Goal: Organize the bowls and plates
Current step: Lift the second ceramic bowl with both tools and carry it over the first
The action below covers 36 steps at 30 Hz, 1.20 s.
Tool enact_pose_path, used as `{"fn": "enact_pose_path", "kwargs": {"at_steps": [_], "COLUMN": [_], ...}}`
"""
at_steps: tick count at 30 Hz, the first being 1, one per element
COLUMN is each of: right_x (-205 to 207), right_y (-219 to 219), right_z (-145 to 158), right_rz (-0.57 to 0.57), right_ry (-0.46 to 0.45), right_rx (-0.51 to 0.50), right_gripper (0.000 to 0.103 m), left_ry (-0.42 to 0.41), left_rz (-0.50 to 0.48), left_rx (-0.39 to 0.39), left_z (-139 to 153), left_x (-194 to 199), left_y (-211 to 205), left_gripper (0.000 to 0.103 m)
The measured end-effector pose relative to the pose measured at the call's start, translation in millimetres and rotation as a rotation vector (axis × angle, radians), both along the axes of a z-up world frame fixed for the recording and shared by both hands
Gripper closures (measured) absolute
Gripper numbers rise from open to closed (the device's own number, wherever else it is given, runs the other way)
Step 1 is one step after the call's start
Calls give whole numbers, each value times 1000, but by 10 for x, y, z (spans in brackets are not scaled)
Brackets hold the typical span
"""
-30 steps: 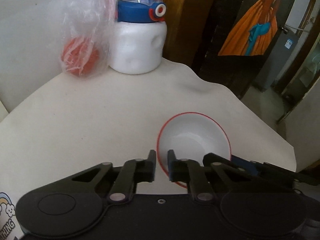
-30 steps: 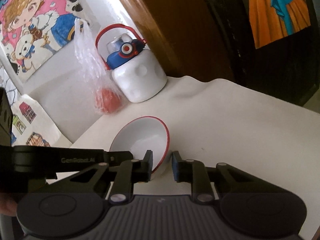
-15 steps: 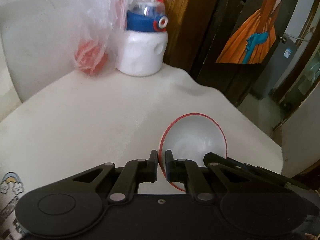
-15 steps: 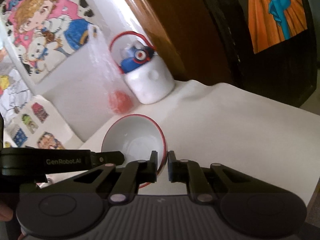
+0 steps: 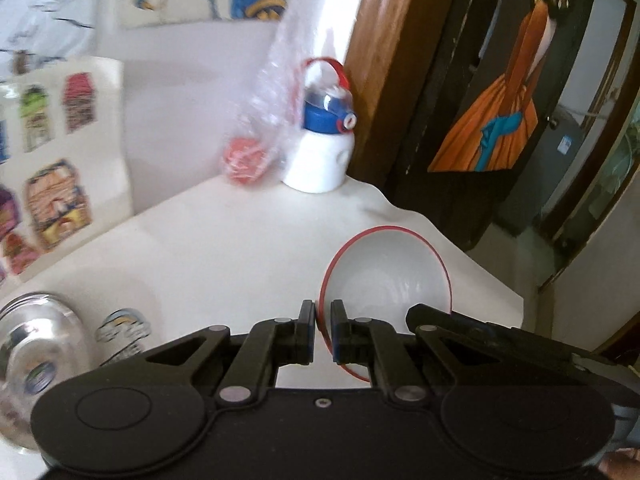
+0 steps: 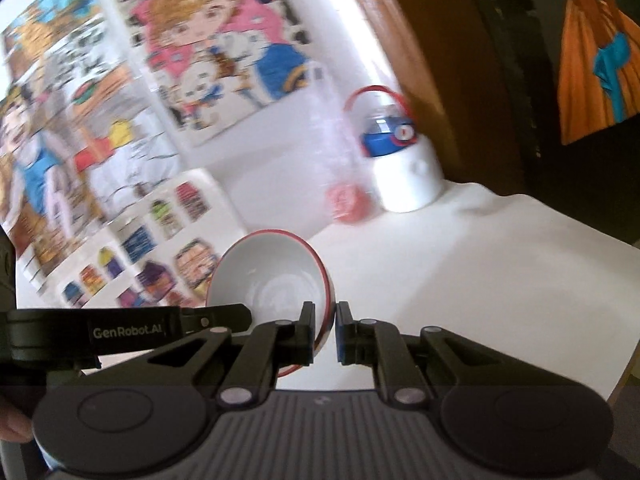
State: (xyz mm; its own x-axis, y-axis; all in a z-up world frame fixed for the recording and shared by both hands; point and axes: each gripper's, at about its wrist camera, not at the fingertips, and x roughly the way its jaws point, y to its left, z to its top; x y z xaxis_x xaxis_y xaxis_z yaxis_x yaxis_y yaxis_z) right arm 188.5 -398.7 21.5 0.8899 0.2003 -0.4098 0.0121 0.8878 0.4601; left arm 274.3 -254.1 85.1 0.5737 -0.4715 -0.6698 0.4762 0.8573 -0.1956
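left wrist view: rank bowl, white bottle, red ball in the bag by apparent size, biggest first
1. bowl: largest, though it sits closest to the camera, clamped at its rim, so nearness inflates it.
2. white bottle: clearly smaller in frame, but standing far back.
3. red ball: smallest, inside the plastic bag beside the bottle, at about the same depth.

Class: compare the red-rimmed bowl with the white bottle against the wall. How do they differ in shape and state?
The bowl is open, shallow and pinched at its rim by both tools; the bottle is tall, capped in blue with a red handle, and stands untouched on the table. Both have white bodies with red trim.
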Motion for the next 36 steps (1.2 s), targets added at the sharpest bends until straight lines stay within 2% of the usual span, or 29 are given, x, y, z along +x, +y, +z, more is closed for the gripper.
{"fn": "enact_pose_path", "kwargs": {"at_steps": [10,20,28,36], "right_x": [-268,-654,-943,-958], "right_y": [888,1650,1959,2037], "right_z": [202,192,52,-227], "right_rz": [162,298,352,371], "right_ry": [-10,52,115,183], "right_rx": [-47,-104,-142,-124], "right_gripper": [91,90,90,89], "left_ry": [1,5,56,106], "left_rz": [133,214,221,219], "left_rx": [-73,-90,-64,21], "left_z": [160,141,-41,-322], "left_x": [-521,-1018,-1432,-1602], "left_y": [1083,1996,2429,2500], "left_gripper": [96,96,96,95]}}
